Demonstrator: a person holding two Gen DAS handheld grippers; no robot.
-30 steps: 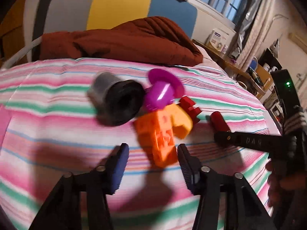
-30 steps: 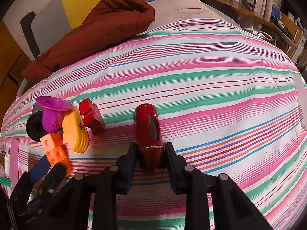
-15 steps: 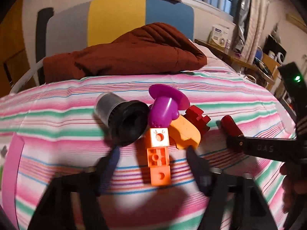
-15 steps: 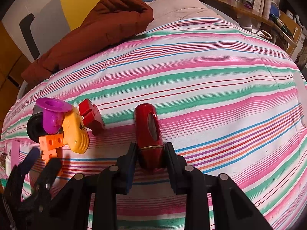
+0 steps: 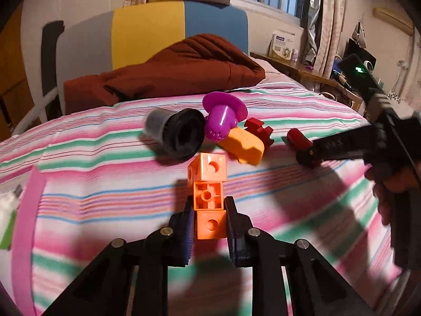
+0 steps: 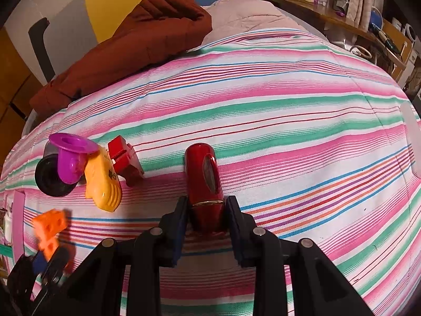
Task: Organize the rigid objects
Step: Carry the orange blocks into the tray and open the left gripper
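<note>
On the striped bedspread, my left gripper (image 5: 208, 218) is shut on the near end of an orange block stack (image 5: 209, 192); it also shows in the right wrist view (image 6: 48, 227). Beyond it lie a black and grey cup (image 5: 176, 134), a purple funnel-shaped toy (image 5: 222, 115), a yellow toy (image 5: 243, 144) and a red block (image 5: 259, 129). My right gripper (image 6: 206, 210) is shut on a dark red cylinder (image 6: 204, 176) resting on the bed, to the right of the cluster (image 6: 102, 179).
A brown quilt (image 5: 168, 73) lies at the head of the bed against a grey, yellow and blue headboard (image 5: 147, 31). A cluttered desk (image 5: 310, 68) stands at the right. A white and green item (image 5: 8, 218) sits at the bed's left edge.
My left gripper has closed on the orange block stack, which now points away from it, and has drawn back from the cluster. The right gripper stays shut on the red cylinder.
</note>
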